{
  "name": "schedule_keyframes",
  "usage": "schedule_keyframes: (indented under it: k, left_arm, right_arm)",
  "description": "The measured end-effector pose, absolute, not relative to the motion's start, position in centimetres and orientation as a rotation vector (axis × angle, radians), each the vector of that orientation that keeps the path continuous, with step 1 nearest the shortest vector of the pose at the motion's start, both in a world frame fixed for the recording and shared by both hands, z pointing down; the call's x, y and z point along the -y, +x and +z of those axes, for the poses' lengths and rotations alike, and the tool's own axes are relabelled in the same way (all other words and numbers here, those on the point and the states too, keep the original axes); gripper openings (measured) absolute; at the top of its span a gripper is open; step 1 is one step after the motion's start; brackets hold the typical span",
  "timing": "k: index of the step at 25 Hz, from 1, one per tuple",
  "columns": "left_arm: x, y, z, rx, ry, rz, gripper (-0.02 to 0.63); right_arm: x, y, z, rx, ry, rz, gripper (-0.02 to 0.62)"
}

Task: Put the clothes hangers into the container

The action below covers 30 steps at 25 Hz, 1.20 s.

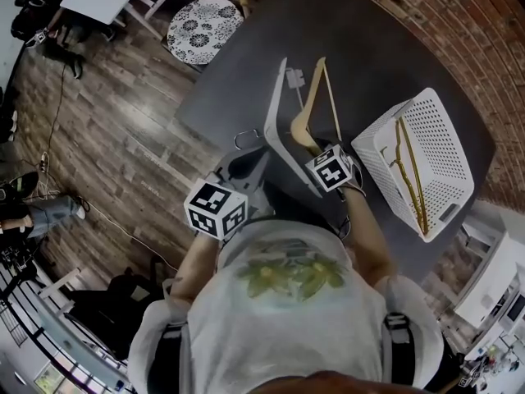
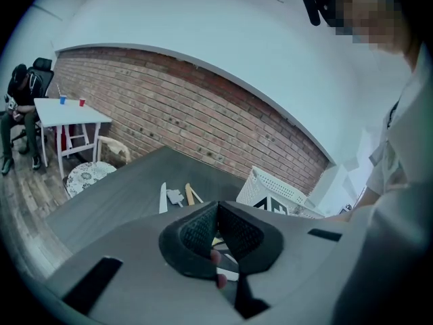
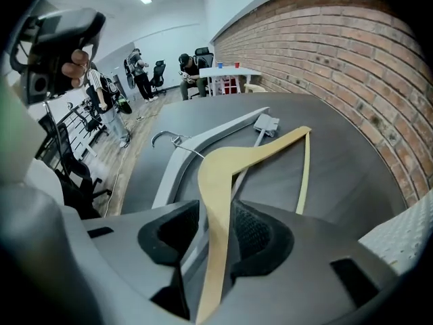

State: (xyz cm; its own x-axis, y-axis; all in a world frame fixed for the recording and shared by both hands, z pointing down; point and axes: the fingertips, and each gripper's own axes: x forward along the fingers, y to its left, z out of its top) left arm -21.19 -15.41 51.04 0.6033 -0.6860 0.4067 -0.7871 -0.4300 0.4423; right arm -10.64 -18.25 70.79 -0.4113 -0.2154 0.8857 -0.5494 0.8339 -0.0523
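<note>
Grey and nearest the body, the left claw (image 2: 217, 206) was pressed together on nothing. Just beyond, the right claw (image 3: 216, 207) stood spread astride the near arm of a wooden hanger (image 3: 218, 175), not pinching it. That hanger lay flat on the dark surface (image 1: 369, 64), its long axis running away from the person and its bend pointing left over a grey hanger (image 1: 276, 97). Off to the right, other wooden hangers (image 1: 408, 167) lay lengthwise in the white basket (image 1: 447, 113).

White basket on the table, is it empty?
No, at least one wooden hanger lies inside the white basket in the head view.
</note>
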Motion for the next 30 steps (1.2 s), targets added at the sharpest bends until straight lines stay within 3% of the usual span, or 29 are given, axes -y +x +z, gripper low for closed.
schedule_keyframes:
  k: [15, 30]
  left_arm:
    - [15.4, -19.7, 51.0, 1.133, 2.244, 0.219, 0.029]
    - [14.6, -19.6, 49.4, 1.155, 2.285, 0.205, 0.029]
  right_arm:
    - [18.0, -9.9, 73.1, 1.934, 0.566, 0.468, 0.133]
    - [18.7, -11.1, 67.2, 2.089, 0.642, 0.420, 0.127]
